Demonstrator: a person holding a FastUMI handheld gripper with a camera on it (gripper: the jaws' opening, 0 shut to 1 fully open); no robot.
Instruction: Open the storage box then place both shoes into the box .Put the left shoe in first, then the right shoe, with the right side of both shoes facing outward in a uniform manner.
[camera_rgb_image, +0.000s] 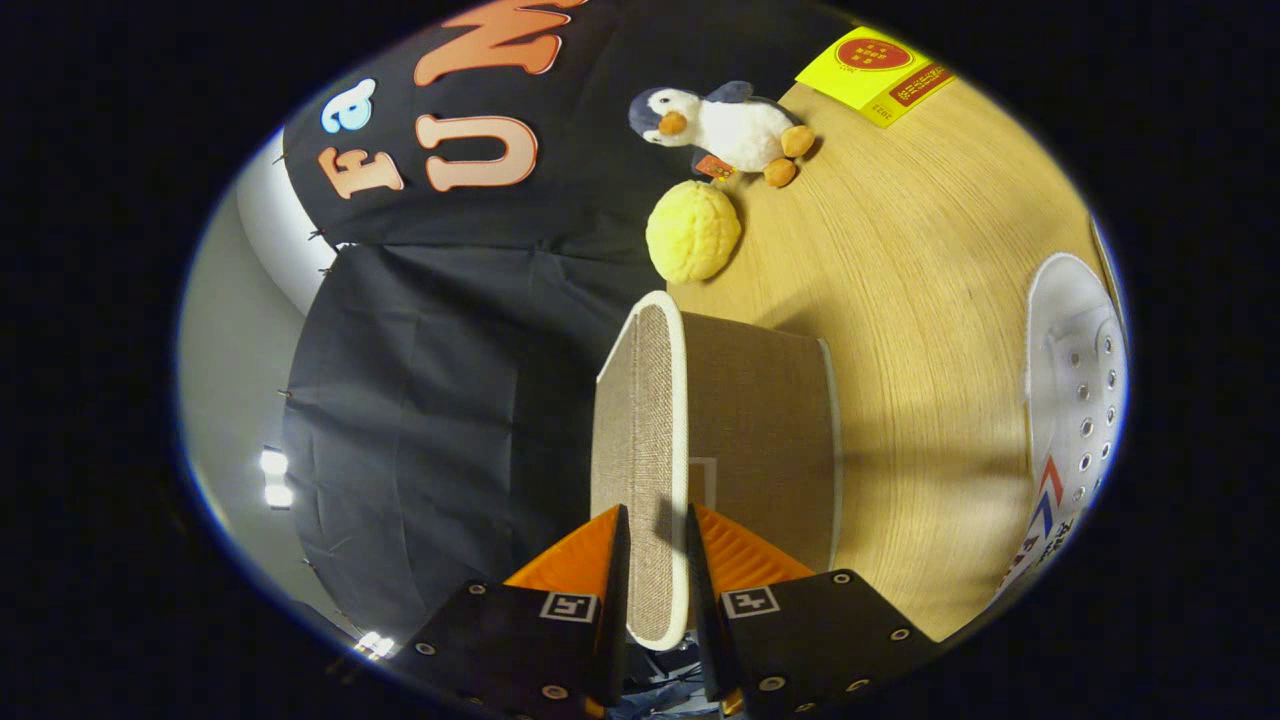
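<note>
Right now the wooden table (930, 300) takes up most of the scene, tilted bc the gripper is rolled on its side. On it stands the storage box (760, 440), brown fabric w/ pale trim. Its lid (640, 440) sits between the fingers, edge-on, and the gripper (655, 545) looks clamped on that lid, both fingers pressing its two faces, prob so the lid can be swung up/off to open the box. Judging by this, the task is at the opening step; no shoe is in yet. A white shoe (1075, 400) w/ eyelets lies on the table well apart from the box, off to one side, waiting. Beyond the box, near the wall: plush penguin (725, 125), a yellow bumpy ball (693, 232) just beside it, and a yellow card (872, 72) further back
</note>
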